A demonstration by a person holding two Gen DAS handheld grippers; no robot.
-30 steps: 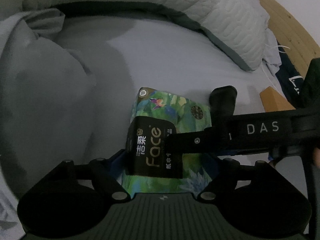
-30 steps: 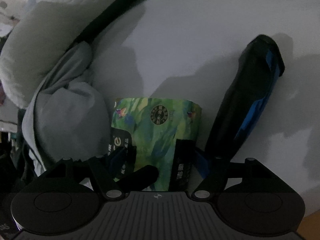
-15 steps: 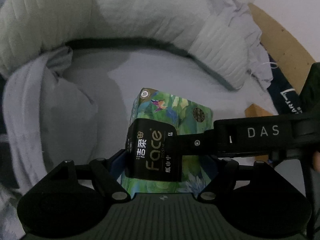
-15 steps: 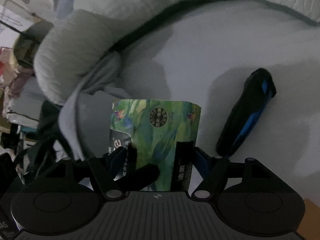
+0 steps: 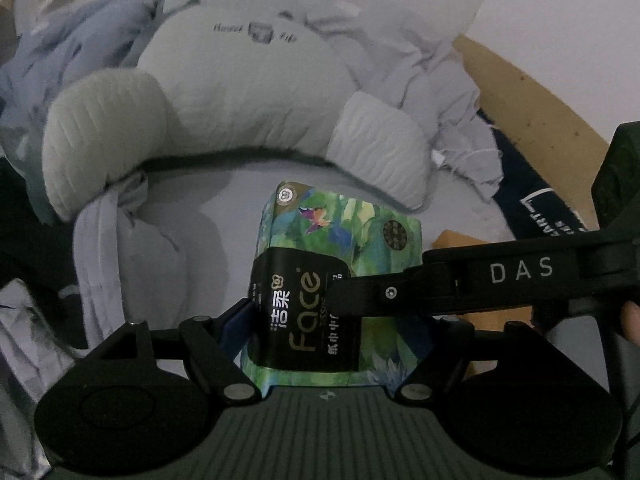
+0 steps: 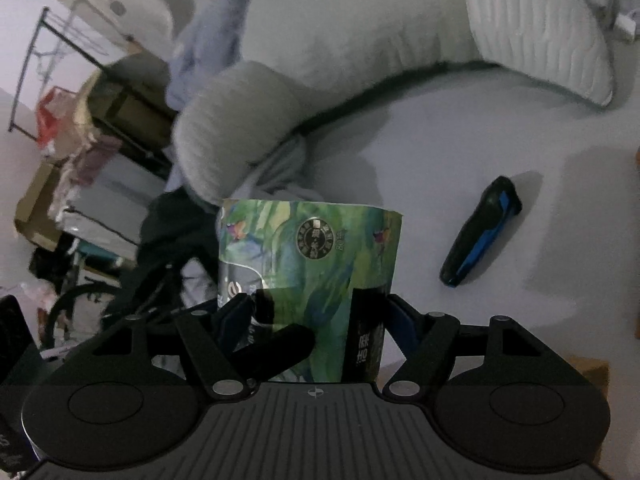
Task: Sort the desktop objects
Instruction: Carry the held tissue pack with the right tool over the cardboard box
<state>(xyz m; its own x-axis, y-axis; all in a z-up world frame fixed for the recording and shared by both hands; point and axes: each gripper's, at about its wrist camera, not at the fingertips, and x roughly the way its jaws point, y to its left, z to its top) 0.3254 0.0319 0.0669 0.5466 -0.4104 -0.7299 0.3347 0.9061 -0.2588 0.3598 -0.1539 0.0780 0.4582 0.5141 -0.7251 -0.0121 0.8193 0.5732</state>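
Note:
A green tissue pack with a black "Face" label [image 5: 340,272] is held by both grippers above the grey sheet. My left gripper [image 5: 332,324] is shut on its near end; the right gripper's black finger [image 5: 440,288] crosses over the pack from the right. In the right wrist view my right gripper [image 6: 312,320] is shut on the same pack [image 6: 312,248], with the left gripper's finger [image 6: 276,348] pressed against its lower left. A black and blue shaver [image 6: 480,232] lies on the sheet to the right, well below the pack.
A long curved grey pillow [image 5: 240,100] rings the back of the sheet. Crumpled grey cloth [image 5: 120,240] lies at the left. A wooden board [image 5: 540,120] and dark printed fabric [image 5: 548,208] are at the right. Boxes and a rack [image 6: 80,160] stand beyond the left edge.
Both grippers have lifted the tissue pack up off the sheet. The pillow and room have come into view, and the shaver has dropped away and looks smaller.

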